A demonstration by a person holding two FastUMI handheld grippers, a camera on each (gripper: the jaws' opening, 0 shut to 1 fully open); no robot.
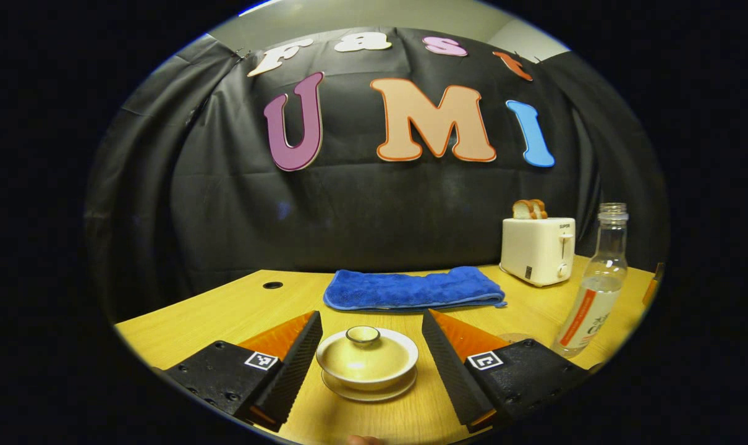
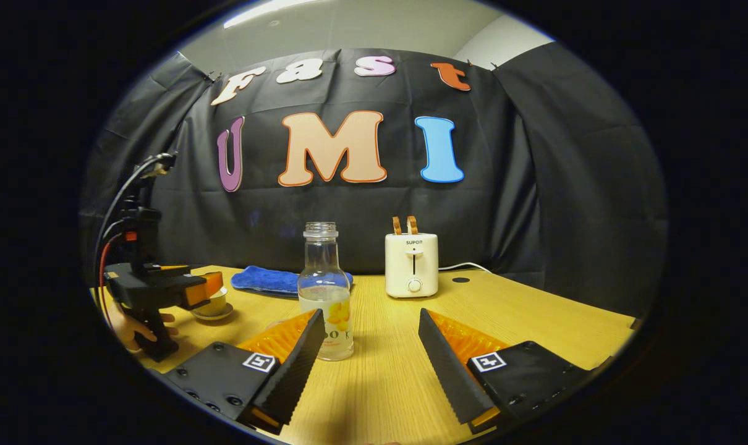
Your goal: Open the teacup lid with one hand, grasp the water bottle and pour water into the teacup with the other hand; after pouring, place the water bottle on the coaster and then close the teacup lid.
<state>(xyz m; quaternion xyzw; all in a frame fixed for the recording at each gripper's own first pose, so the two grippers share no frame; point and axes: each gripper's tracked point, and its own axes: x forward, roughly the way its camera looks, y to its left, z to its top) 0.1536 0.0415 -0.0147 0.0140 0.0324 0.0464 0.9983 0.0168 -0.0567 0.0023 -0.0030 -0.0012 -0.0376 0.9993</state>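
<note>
- Flanking the glazed, round teacup (image 1: 367, 363), lid (image 1: 363, 334) on, my left fingers (image 1: 371, 346) gape wide, touching nothing.
- My right fingers (image 2: 370, 343) also gape; the clear, labelled water bottle (image 2: 325, 290) stands uncapped just beyond them on the woodgrain desk (image 2: 522, 312).
- Behind: fuzzy blue towel (image 1: 411, 288), smooth cream toaster (image 2: 412, 264).

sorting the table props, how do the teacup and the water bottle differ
The teacup is low, wide and opaque, on a saucer, its lid on. The water bottle is tall, narrow and clear, with no cap, a label, and partly filled. Both stand upright on the wooden table.
</note>
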